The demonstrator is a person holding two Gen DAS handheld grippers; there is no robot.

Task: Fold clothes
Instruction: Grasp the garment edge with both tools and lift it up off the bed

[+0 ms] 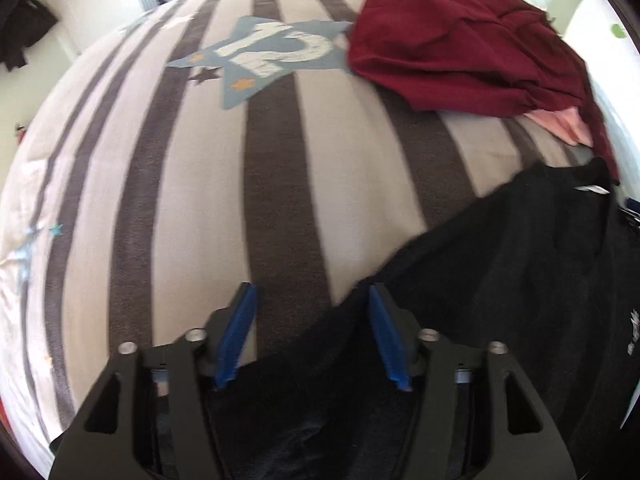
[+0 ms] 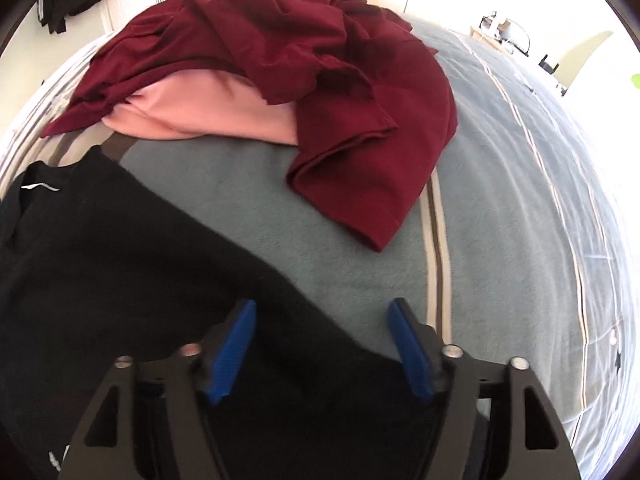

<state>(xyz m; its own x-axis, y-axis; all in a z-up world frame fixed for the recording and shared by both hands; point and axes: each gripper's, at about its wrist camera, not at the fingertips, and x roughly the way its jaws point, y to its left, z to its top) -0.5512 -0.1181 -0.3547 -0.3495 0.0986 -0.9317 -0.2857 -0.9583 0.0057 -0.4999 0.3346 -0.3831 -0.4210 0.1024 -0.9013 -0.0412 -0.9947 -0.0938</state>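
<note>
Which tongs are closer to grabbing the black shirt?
Probably the right tongs: the black shirt fills most of their gap. The left tongs sit over its edge, half over the striped blanket.

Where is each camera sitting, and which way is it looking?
Left wrist view: sits on the left gripper, looking down over its blue pads at the striped blanket; the black garment lies between its open fingers.
Right wrist view: sits on the right gripper, looking down at the black garment and grey blanket; fingers open.
Both views share: the black garment, the dark red clothes and the pink garment underneath.
</note>
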